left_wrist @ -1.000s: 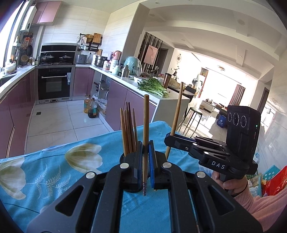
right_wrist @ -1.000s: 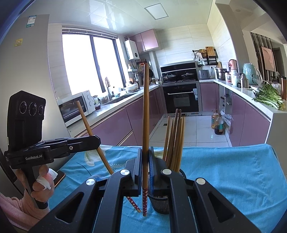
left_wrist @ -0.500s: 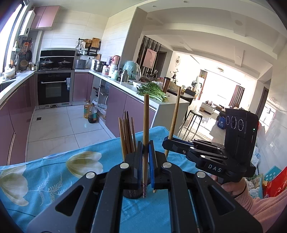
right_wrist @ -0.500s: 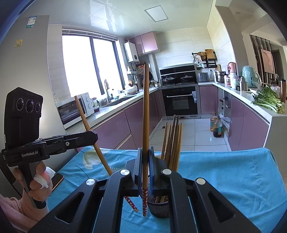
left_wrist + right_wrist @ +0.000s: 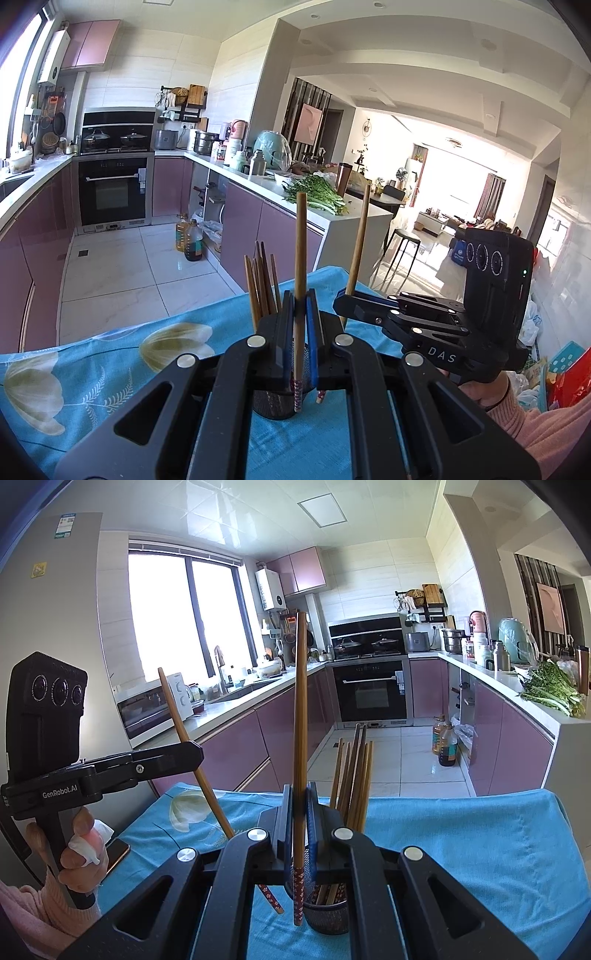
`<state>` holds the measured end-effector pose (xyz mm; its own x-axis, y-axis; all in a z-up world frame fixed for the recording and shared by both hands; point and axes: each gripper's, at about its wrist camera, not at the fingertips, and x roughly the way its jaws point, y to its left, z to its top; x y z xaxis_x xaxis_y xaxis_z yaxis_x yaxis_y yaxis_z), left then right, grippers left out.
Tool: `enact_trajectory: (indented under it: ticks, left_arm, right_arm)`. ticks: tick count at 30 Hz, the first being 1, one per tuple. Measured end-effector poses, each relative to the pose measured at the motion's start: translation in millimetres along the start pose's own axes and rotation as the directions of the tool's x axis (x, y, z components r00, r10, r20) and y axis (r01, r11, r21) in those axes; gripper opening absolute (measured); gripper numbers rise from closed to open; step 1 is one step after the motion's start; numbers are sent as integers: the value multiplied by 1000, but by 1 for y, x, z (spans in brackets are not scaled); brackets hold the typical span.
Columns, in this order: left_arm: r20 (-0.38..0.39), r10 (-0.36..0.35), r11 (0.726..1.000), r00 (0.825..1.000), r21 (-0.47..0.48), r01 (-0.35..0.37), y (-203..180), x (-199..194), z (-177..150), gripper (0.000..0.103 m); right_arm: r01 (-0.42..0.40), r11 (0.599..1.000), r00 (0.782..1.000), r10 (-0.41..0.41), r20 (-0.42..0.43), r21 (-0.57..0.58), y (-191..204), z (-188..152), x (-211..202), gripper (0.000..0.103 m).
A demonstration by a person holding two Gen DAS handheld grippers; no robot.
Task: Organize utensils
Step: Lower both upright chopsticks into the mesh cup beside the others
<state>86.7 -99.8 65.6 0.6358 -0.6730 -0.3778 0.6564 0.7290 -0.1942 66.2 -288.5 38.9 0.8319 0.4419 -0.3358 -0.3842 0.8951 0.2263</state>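
The left gripper (image 5: 299,325) is clenched on 1 chopstick (image 5: 300,258), which stands nearly upright between its blue pads, patterned lower end hanging just above the rim of the black mesh holder (image 5: 273,402). The right gripper (image 5: 300,812) is likewise clenched on a second chopstick (image 5: 300,709), also close to upright, its flowered tip at the near edge of the same holder (image 5: 328,915). In the right wrist view the left gripper's chopstick crosses at a tilt, top leaning left, lower end just left of the holder. In the left wrist view the right gripper sits to the right, a hand (image 5: 480,387) in a pink sleeve on its handle; in the right wrist view the other hand (image 5: 79,864) grips the left handle with a white tissue pressed under the fingers. A bundle of brown chopsticks (image 5: 352,775) already stands in the holder, leaning slightly right. The holder rests on a blue tablecloth (image 5: 461,849) printed with pale flowers; a phone (image 5: 118,851) lies on its left edge. Beyond is a kitchen: mauve cabinets (image 5: 509,746), 2 oil bottles (image 5: 445,744) on the tiled floor, leafy greens (image 5: 550,694) on the white counter, a built-in oven (image 5: 371,690) with pots on the hob above, a microwave (image 5: 155,709) below the window.
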Motion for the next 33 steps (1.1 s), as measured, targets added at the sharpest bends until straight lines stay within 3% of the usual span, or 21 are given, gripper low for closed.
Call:
enact_trajectory:
  ticks: [33]
  left_arm:
    - [1, 15, 1000, 1000, 6, -15, 3, 1, 15, 7]
  right_arm:
    - [20, 1000, 1000, -20, 11, 0, -2, 7, 4, 6]
